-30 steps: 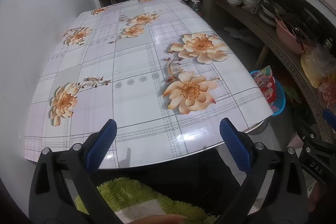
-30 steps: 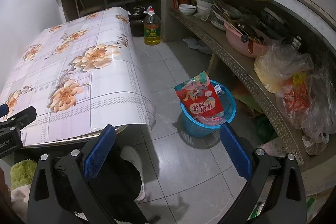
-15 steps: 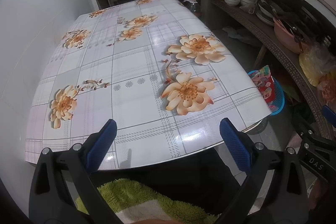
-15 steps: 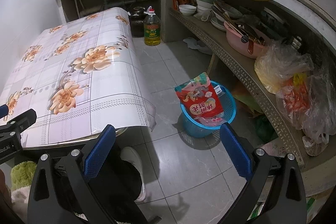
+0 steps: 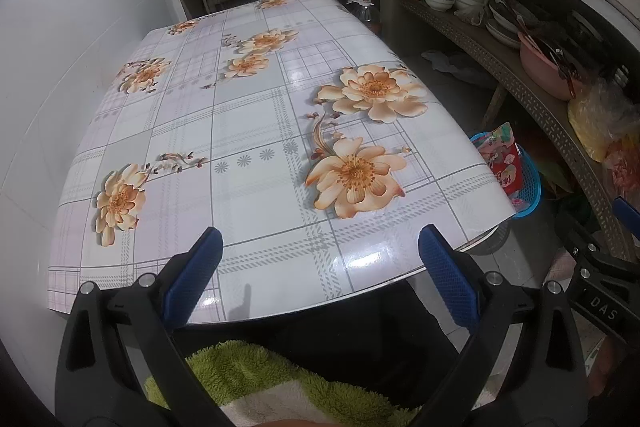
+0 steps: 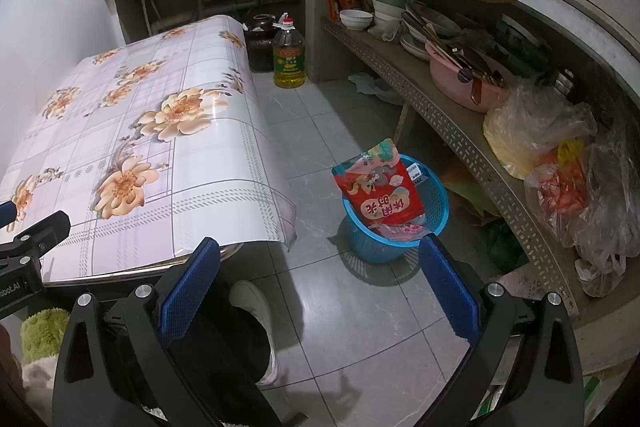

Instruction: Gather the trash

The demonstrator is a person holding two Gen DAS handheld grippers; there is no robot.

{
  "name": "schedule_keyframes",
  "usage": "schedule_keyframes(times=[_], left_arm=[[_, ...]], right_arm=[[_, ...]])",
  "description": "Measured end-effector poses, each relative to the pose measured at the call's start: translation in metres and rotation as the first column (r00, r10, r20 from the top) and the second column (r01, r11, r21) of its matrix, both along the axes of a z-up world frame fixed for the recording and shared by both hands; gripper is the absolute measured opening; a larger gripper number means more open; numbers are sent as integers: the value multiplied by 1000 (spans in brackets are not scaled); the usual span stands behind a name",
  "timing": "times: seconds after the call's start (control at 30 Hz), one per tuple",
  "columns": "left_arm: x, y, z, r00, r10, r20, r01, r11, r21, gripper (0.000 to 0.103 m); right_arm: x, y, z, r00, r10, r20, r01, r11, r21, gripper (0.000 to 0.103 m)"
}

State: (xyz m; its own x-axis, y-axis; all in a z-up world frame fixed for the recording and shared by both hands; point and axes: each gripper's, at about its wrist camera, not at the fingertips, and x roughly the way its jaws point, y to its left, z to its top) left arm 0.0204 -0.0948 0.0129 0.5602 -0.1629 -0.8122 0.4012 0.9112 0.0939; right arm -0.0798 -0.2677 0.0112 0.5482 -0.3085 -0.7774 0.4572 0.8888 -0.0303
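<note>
Both tongs stand wide and hold nothing: left tongs (image 5: 320, 267) over the near edge of the worktop (image 5: 248, 131), right tongs (image 6: 320, 279) above the floor tiles (image 6: 360, 307); the red snack bag (image 6: 380, 191) stands in the blue basket (image 6: 434, 203) on the floor right of the worktop, long axis leaning up and far-left, top edge poking above the rim; an oil bottle (image 6: 289, 57) stands farther off.
</note>
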Motion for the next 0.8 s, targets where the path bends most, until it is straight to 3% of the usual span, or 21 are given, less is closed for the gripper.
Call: schedule_keyframes(times=[0.8], left_arm=[[-2, 0, 0, 1000, 1, 2, -1, 1000, -1, 94]], right_arm=[[-1, 1, 2, 1000, 1, 4, -1, 1000, -2, 96]])
